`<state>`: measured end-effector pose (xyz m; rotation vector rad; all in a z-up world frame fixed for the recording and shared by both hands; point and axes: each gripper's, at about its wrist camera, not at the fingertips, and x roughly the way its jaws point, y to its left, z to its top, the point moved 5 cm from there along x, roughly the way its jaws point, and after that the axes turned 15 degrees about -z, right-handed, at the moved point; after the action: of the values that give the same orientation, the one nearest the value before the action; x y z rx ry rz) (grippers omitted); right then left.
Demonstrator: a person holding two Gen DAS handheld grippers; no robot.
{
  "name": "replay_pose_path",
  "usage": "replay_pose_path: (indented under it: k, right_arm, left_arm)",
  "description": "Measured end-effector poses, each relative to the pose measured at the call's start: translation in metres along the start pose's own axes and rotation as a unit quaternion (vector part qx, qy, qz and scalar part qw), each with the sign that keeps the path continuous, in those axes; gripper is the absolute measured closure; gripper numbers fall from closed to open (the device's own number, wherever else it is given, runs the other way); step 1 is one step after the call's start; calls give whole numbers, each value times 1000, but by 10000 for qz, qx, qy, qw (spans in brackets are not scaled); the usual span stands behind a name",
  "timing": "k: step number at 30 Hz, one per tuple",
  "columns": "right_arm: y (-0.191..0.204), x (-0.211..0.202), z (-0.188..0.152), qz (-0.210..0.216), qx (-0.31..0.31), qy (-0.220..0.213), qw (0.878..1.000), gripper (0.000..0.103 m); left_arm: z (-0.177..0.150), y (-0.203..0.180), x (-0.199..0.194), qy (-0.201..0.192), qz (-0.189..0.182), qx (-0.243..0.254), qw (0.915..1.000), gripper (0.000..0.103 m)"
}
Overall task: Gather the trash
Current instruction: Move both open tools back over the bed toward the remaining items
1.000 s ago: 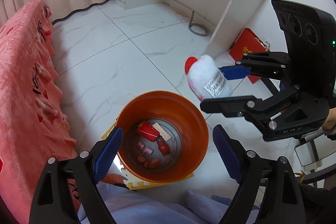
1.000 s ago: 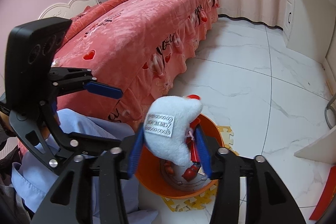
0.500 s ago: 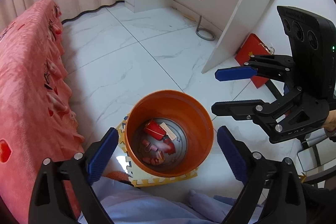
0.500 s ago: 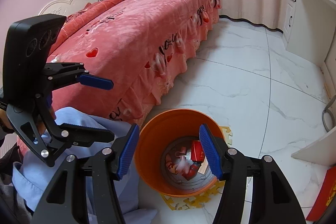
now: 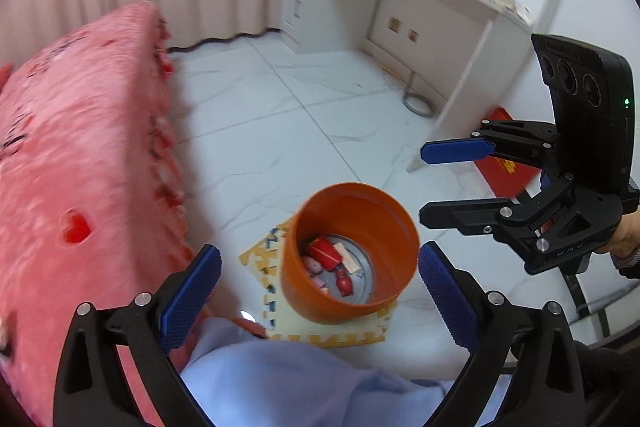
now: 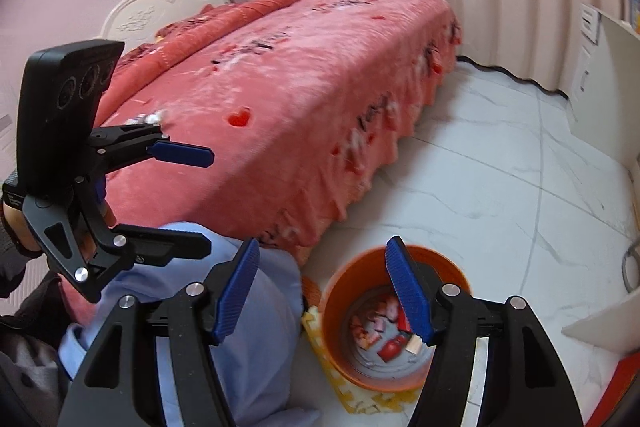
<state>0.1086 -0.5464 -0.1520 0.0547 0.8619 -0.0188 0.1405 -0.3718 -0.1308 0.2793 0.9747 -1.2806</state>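
1. Trash location — the collected items, red and pink packets plus a pale stick-shaped piece, lie at the bottom of the orange bucket (image 5: 348,255), lower centre of the left wrist view. No loose trash is visible on the white tiled floor (image 5: 288,131) or on the pink bedspread (image 6: 320,75).
2. Right gripper (image 6: 324,291): its jaws have just been opening further and stand partly spread, with nothing between them. Left gripper (image 5: 320,287): its jaws have just been opening and now stand fully spread, empty.
3. Risk, tipping: the bucket sits on a yellow foam puzzle mat (image 5: 332,335), close to the person's blue-clad knee (image 5: 280,379). A knee shift or a low pass of either tool would likely knock it over and spill the contents.
4. Risk, collision: in the left wrist view the right gripper hangs at mid right, close to the bucket rim. Both tools reaching at once could clash.
5. Risk, missed items: frame edges are blurred, so small litter near the bed skirt could go unnoticed.
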Motion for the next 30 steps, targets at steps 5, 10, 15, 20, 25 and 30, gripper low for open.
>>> replay_pose_path:
  k: [5, 10, 15, 20, 25, 30]
  right_arm:
    - [56, -4, 25, 346, -362, -192, 9986, 29]
    - [120, 2, 49, 703, -761, -272, 9943, 29]
    - [193, 12, 74, 1078, -1176, -339, 9866, 29]
    - [254, 21, 91, 1344, -1503, -368, 9788, 29]
    - [308, 35, 108, 1543, -1787, -377, 9710, 29]
    - [347, 55, 128, 1651, -1923, -347, 9667, 29]
  left_arm:
    - [-24, 22, -56, -387, 397, -372, 9978, 6]
    - [-53, 42, -107, -698, 776, -751, 9917, 6]
    - [-80, 64, -155, -869, 1153, -1008, 9844, 6]
    - [-106, 85, -200, -1050, 1455, -1190, 9765, 6]
    - [-132, 115, -237, -1109, 1662, -1391, 9699, 6]
    - [-142, 153, -262, -1143, 1764, -1540, 9655, 6]
